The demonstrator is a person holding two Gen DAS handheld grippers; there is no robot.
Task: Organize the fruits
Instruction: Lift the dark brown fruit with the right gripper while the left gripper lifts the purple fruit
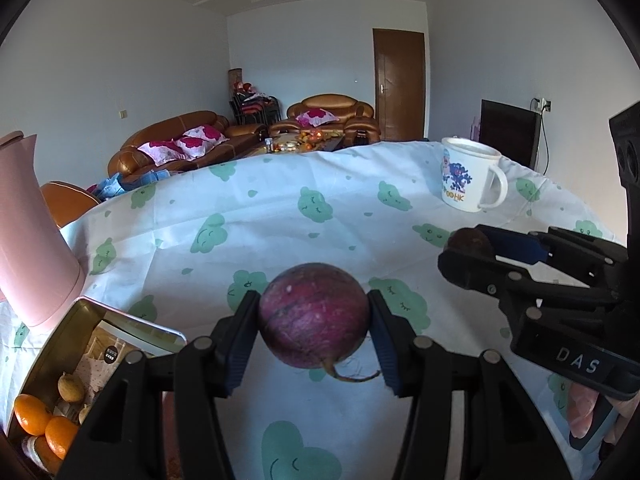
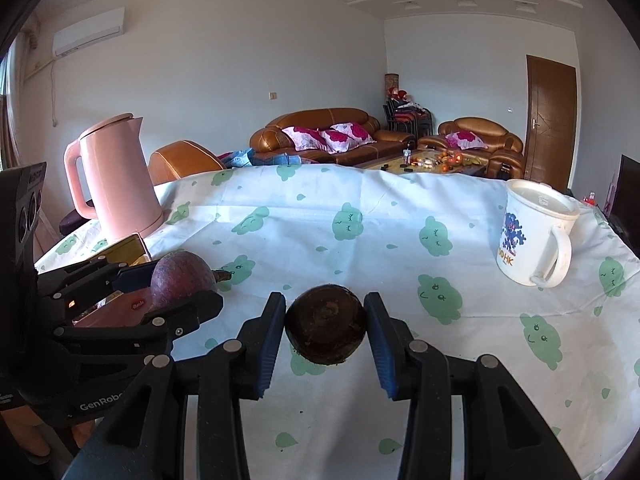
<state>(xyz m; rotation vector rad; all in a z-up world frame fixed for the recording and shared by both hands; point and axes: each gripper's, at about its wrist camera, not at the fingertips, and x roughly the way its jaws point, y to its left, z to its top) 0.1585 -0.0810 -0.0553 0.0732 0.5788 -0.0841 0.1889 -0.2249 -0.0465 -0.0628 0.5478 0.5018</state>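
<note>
The left tool (image 1: 313, 338) is clenched on a purple fruit (image 1: 313, 316), held above the table (image 1: 280, 216). The right tool (image 2: 325, 330) grips a dark brown fruit (image 2: 326, 330). The open tin (image 1: 80, 364) with oranges (image 1: 32, 414) lies at eight o'clock from the left tool, so the left hand is nearer and likely drops first.

I worked in a home living room: leather sofas (image 2: 320, 136), a wall air conditioner (image 2: 88, 36), a clothed table (image 2: 360, 220).
</note>
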